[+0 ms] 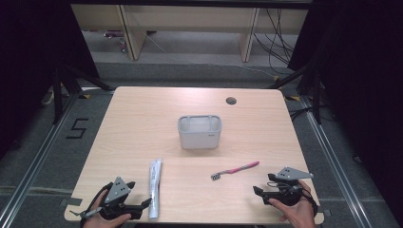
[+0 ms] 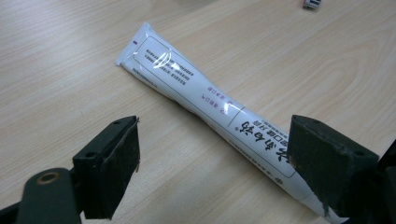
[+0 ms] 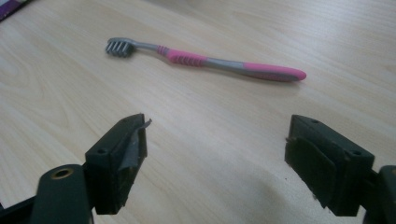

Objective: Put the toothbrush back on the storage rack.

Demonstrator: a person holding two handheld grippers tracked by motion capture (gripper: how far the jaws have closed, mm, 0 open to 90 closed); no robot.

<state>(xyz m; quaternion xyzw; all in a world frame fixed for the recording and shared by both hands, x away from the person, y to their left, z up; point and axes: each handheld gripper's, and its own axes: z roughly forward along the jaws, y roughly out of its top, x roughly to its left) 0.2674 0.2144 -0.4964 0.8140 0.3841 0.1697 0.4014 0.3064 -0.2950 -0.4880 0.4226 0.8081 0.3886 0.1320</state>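
A white toothpaste tube (image 1: pixel 155 188) lies lengthwise near the table's front left; in the left gripper view the tube (image 2: pixel 205 100) runs diagonally between and beyond the jaws. My left gripper (image 1: pixel 146 204) rests open at the front left corner, its tips beside the tube's near end. A pink and grey toothbrush (image 1: pixel 236 170) lies right of centre, and the toothbrush (image 3: pixel 205 60) is flat on the wood ahead of the right jaws. My right gripper (image 1: pixel 259 191) is open at the front right, nothing between its jaws. A grey rectangular cup-like bin (image 1: pixel 200 131) stands in the middle.
The wooden table (image 1: pixel 142 123) has a round cable hole (image 1: pixel 231 100) at the back right. Dark curtains and stands flank the table, and shelving with cables stands behind it. A floor marker reading 5 (image 1: pixel 77 128) lies at the left.
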